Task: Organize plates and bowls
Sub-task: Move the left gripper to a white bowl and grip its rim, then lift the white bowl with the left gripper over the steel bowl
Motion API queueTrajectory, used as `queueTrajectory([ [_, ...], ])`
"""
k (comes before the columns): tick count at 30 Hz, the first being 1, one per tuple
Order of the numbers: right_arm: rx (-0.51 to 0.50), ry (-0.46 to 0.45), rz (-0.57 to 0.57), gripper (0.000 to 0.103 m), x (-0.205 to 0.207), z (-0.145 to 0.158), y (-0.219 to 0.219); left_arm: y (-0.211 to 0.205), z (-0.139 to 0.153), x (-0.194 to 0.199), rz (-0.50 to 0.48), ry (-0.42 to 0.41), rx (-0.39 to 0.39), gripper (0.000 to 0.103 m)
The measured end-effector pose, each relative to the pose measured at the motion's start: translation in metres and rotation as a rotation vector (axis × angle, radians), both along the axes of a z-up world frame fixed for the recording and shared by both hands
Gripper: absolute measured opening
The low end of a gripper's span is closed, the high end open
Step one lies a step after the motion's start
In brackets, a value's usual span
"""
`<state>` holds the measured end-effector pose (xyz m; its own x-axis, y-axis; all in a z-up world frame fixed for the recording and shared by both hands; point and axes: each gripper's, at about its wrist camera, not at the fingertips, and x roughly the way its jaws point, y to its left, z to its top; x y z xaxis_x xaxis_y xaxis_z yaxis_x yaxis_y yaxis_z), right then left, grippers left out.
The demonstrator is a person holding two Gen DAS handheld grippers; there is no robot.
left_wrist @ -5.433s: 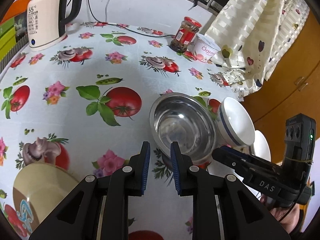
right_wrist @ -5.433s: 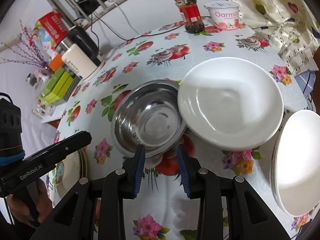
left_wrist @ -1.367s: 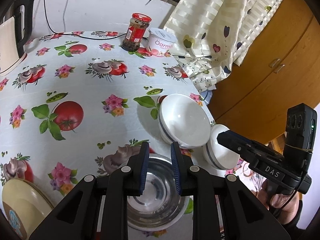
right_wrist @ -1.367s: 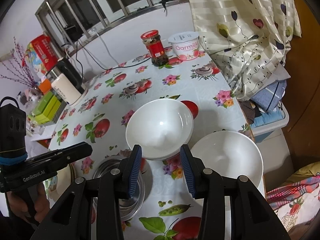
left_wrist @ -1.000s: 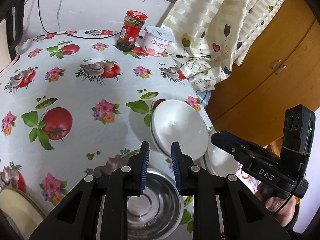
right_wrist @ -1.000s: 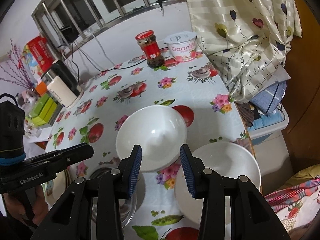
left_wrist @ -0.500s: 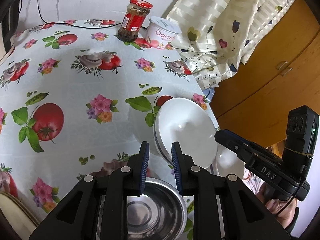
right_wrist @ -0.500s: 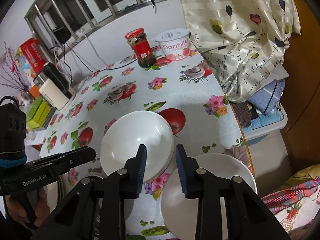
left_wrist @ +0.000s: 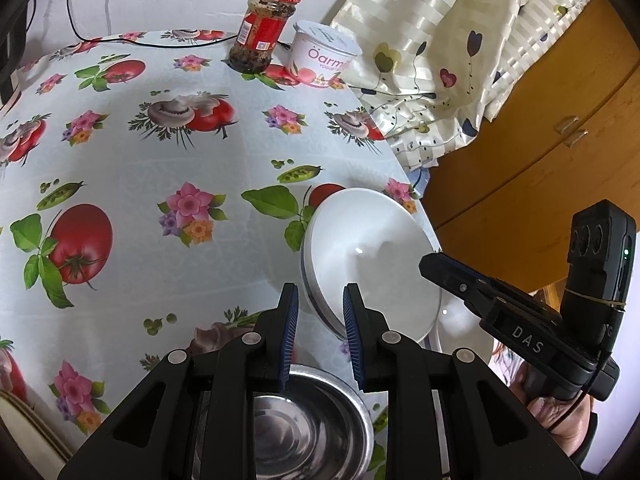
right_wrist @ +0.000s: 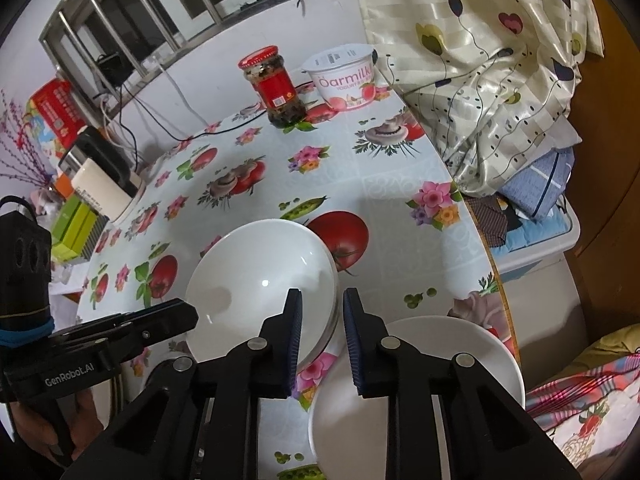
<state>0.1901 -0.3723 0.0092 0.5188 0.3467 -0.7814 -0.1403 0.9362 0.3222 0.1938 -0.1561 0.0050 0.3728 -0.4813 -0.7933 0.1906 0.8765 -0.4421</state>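
- The right tongs [right_wrist: 319, 322] are closing, with the near rim of a white bowl [right_wrist: 260, 280] between the pads; the pads [right_wrist: 294, 320] are not yet clearly pressing on it.
- That white bowl [left_wrist: 368, 264] sits tilted near the right edge of the desk [left_wrist: 160, 160], just beyond the tip of the right tongs [left_wrist: 440, 268] as the left camera sees them.
- The left tongs [left_wrist: 318, 338] stand apart with nothing between them, hovering over a steel bowl [left_wrist: 312, 432] at the near edge of the desk.
- The steel bowl lies just beside the white bowl, on its near side.
- A second white dish [right_wrist: 420, 380] rests at the near right corner of the desk, its rim next to the white bowl.
- A jar [right_wrist: 274, 84] with a red lid and a yogurt tub [right_wrist: 346, 76] stand side by side at the far edge of the desk.
- A kettle [right_wrist: 104, 176] stands toward the far left.
- A curtain [right_wrist: 480, 60] hangs past the right edge.
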Motion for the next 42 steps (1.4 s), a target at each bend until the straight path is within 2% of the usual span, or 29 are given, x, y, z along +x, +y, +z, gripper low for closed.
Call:
queueTrajectory([
  [5, 0.002, 0.007, -0.006, 0.014, 0.002, -0.004, 0.000, -0.003, -0.002, 0.001, -0.005, 0.000, 0.009, 0.024],
  [24, 0.006, 0.028, -0.004, 0.014, 0.003, -0.011, 0.001, -0.005, 0.000, 0.000, -0.009, -0.018, 0.026, 0.023],
  [42, -0.006, -0.012, 0.008, 0.014, -0.008, 0.014, 0.012, 0.005, 0.017, -0.013, 0.008, -0.053, 0.010, 0.023],
])
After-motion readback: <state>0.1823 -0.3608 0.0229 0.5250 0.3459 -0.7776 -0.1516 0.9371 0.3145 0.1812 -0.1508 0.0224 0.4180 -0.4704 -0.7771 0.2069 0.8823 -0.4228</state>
